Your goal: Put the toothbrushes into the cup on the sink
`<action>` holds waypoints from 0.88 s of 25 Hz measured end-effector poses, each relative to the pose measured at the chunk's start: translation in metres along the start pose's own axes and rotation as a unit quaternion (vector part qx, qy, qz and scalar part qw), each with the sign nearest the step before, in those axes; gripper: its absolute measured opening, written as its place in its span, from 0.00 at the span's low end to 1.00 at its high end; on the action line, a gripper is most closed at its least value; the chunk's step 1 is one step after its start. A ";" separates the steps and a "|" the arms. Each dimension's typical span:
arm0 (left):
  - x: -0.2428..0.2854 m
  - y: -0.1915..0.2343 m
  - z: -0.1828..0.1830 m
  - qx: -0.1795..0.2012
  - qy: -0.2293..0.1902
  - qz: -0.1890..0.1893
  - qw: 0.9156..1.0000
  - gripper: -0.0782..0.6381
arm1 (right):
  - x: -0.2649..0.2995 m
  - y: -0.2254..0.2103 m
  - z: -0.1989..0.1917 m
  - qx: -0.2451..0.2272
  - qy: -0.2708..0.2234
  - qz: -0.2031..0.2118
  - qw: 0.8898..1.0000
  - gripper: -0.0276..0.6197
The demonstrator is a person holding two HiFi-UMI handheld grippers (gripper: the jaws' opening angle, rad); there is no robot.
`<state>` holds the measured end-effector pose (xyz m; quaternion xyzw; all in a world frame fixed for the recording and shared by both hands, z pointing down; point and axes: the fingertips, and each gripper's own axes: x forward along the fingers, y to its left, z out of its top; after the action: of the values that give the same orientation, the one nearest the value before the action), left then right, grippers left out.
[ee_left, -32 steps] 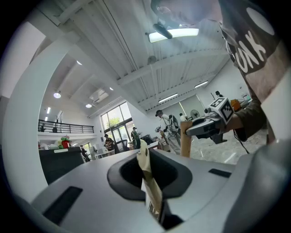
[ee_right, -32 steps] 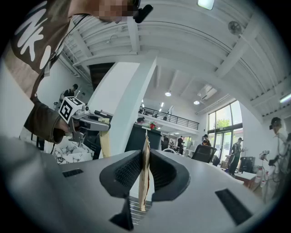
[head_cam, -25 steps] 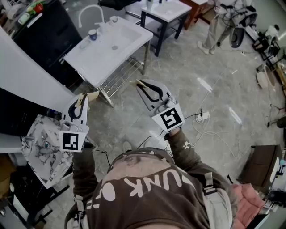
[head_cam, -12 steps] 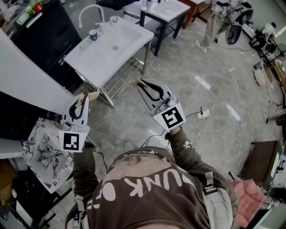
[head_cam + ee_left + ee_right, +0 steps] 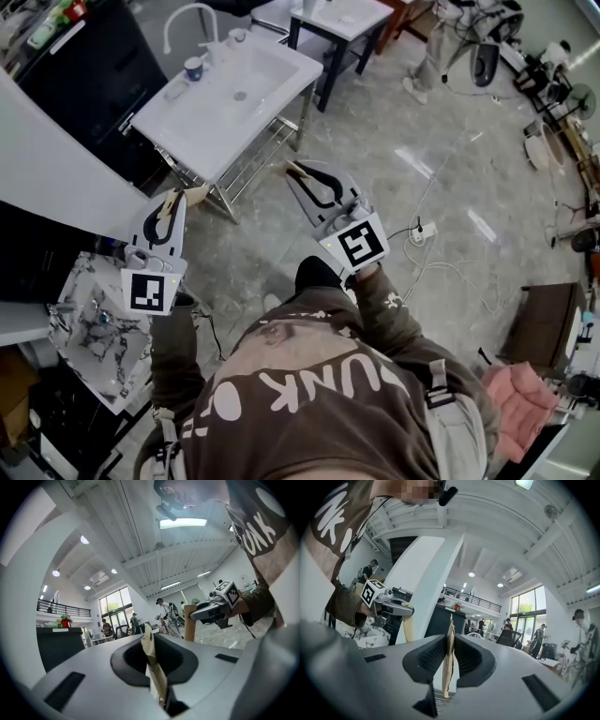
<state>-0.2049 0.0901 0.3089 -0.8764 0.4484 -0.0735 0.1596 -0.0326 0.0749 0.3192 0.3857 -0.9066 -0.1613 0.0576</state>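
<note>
I had the left gripper (image 5: 171, 204) clamped on a tan toothbrush (image 5: 151, 660), near the front corner of the sink (image 5: 202, 117), not touching. Blue cup (image 5: 193, 68) stood at the sink's back rim. Right gripper (image 5: 302, 178) pinched a second toothbrush (image 5: 449, 658), off the sink's front edge.

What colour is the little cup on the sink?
The cup is blue, whitish at the top. The head view shows it best.

Dark shoe (image 5: 317, 273) newly in view
</note>
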 end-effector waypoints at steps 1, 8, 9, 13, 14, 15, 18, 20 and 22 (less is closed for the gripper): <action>0.003 0.001 -0.001 0.001 -0.001 -0.002 1.000 0.13 | 0.002 -0.002 -0.001 0.000 -0.001 -0.001 1.000 0.14; 0.035 0.018 -0.023 -0.002 0.005 -0.005 1.000 0.13 | 0.034 -0.023 -0.024 -0.001 -0.003 0.002 1.000 0.14; 0.044 0.021 -0.028 0.000 0.009 -0.004 1.000 0.13 | 0.040 -0.029 -0.029 0.001 -0.004 0.003 1.000 0.14; 0.086 0.035 -0.043 0.004 0.020 0.002 1.000 0.13 | 0.072 -0.065 -0.057 0.012 -0.006 0.013 1.000 0.14; 0.097 0.041 -0.047 0.004 0.022 0.005 1.000 0.13 | 0.083 -0.074 -0.063 0.012 -0.005 0.017 1.000 0.14; 0.108 0.048 -0.051 0.004 0.024 0.008 1.000 0.13 | 0.095 -0.083 -0.069 0.013 -0.006 0.021 1.000 0.14; 0.144 0.071 -0.064 0.005 0.033 0.014 0.999 0.13 | 0.134 -0.113 -0.081 0.015 -0.011 0.033 0.999 0.14; 0.168 0.086 -0.071 0.001 0.039 0.018 0.999 0.13 | 0.159 -0.135 -0.090 0.021 -0.011 0.040 0.999 0.14; 0.195 0.101 -0.077 -0.002 0.044 0.021 0.999 0.13 | 0.184 -0.160 -0.098 0.023 -0.012 0.046 0.999 0.14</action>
<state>-0.1882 -0.1391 0.3434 -0.8631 0.4732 -0.1080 0.1398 -0.0290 -0.1853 0.3533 0.3432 -0.9273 -0.1425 0.0452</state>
